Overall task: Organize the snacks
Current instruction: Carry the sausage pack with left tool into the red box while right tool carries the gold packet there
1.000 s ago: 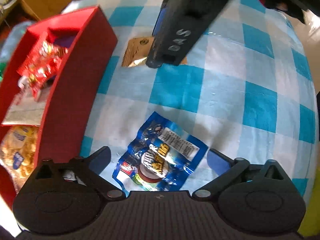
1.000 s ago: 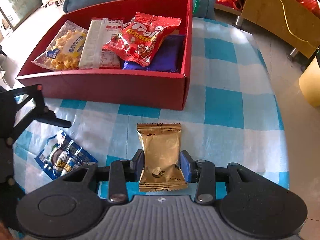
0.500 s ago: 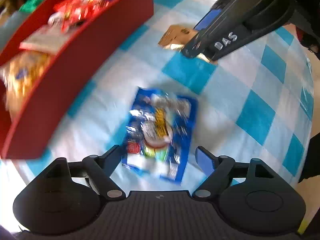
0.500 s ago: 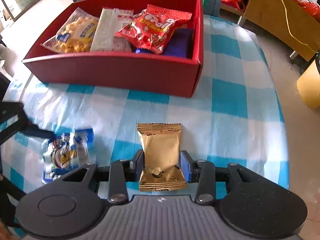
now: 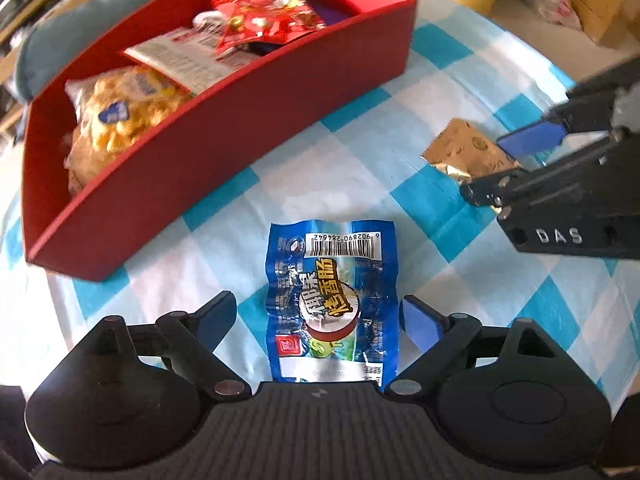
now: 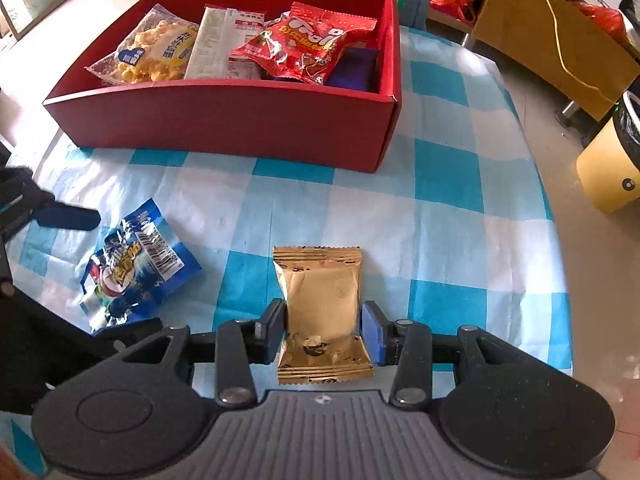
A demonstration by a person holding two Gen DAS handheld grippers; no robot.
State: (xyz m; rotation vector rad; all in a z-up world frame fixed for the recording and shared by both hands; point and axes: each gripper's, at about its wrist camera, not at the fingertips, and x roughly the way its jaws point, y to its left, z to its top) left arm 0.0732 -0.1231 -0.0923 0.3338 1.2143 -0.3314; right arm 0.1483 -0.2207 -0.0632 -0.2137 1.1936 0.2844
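The gold packet sits clamped between the pads of the right gripper, whose jaws are closed on its lower half; its far, crimped end pokes out toward the red box. Whether it rests on the checked tablecloth or is just clear of it cannot be told. To its left lies the blue packet, flat on the cloth, barcode end pointing away in the left wrist view. The left gripper straddles it with jaws that are opening; a gap shows on each side, and neither blue pad touches the wrapper. The packet's near end is cut off by the gripper body.

The two packets lie near each other but apart, with bare cloth between them. A wide band of open cloth separates both from the near wall of the red box, which stands at the far side of the table. To the right of the gold packet the cloth runs clear to the table's rounded edge.

Inside the box, a yellow puffed-snack bag lies at the left, a white packet beside it, and a red packet overlapping a purple one that is mostly hidden. In the left wrist view these contents are somewhat blurred.
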